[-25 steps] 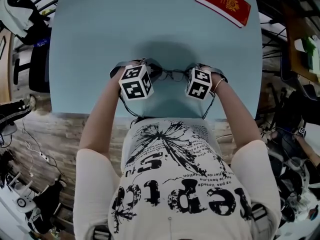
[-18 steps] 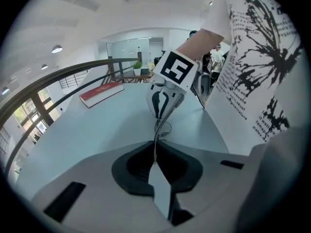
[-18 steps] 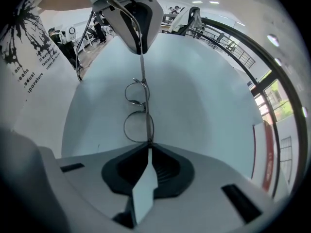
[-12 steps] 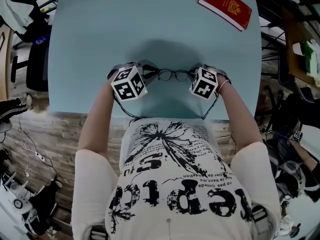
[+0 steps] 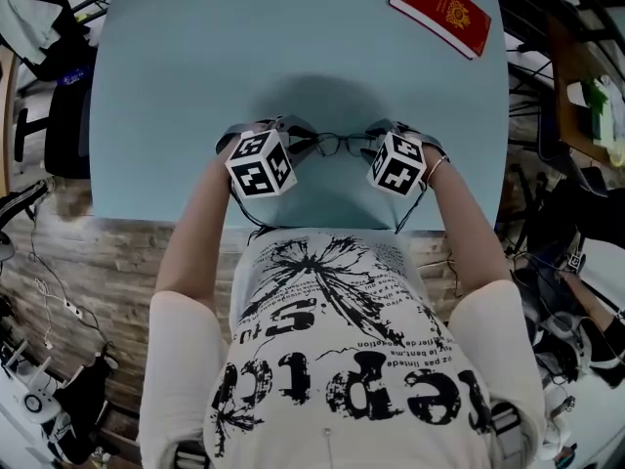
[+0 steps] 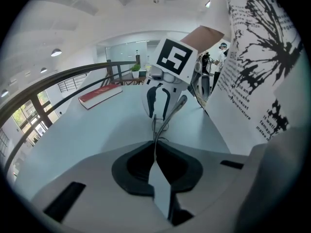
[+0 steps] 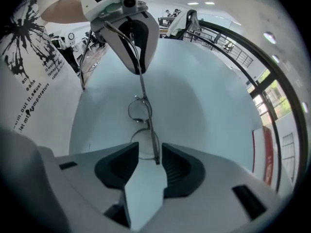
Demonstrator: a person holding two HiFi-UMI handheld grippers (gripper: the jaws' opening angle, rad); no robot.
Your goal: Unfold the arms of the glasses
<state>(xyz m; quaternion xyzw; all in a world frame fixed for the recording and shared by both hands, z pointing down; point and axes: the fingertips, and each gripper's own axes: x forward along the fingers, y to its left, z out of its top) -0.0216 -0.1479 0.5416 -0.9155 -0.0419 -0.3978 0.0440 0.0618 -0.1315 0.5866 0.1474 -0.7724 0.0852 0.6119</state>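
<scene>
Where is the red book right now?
In the head view the red book lies at the far right corner of the blue table, on the person's right side, well beyond the glasses near the front edge.

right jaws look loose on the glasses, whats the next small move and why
Probably close the right gripper on the thin arm end lying between its jaws. Those jaws have just been opening and press on nothing, while the left gripper, shut on the other end of the glasses, alone grips them.
</scene>
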